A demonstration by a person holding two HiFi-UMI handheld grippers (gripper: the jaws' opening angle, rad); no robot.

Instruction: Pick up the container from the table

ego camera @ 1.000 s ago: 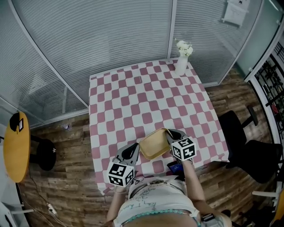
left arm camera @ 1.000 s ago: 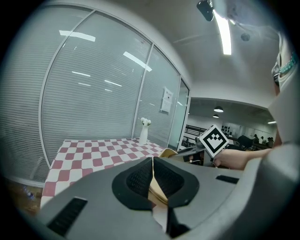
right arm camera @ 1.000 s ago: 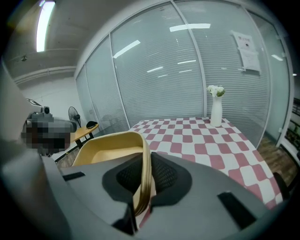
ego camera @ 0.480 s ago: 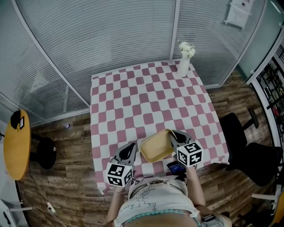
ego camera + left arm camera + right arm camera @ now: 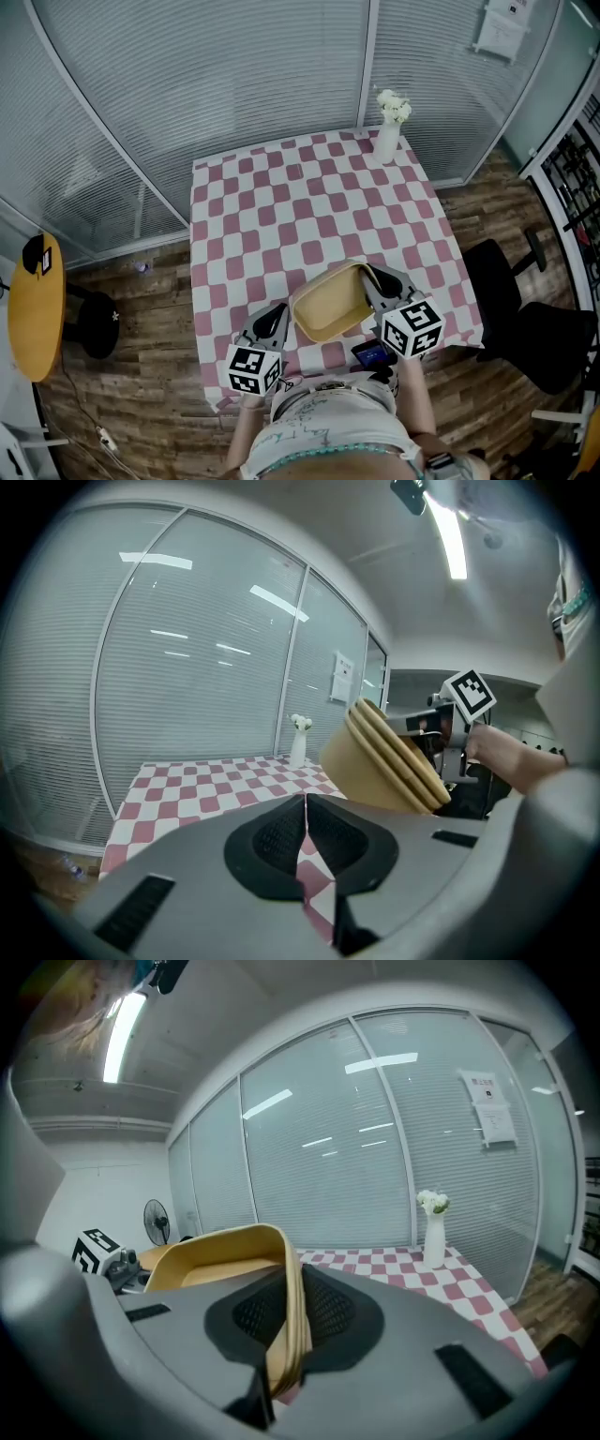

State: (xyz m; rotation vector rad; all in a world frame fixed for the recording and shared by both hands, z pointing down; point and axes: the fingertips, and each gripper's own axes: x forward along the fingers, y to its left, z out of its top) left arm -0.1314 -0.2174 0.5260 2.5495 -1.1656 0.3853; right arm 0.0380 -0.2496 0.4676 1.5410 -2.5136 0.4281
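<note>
Container (image 5: 330,302): likely light, stiff, thin-walled | right gripper (image 5: 378,279) fingers pinch its rim over surface (image 5: 281,206) near edge | left gripper (image 5: 273,319) fingers closed, empty

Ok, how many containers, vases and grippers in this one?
Container: 1
Vase: 1
Grippers: 2 (left gripper, right gripper)
Total: 4

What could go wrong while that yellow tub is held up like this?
1. The right claw pinches only one wall of the container, which hangs tilted; it might slip out.
2. The left claw is shut and empty, so nothing would catch it above the table.
</note>
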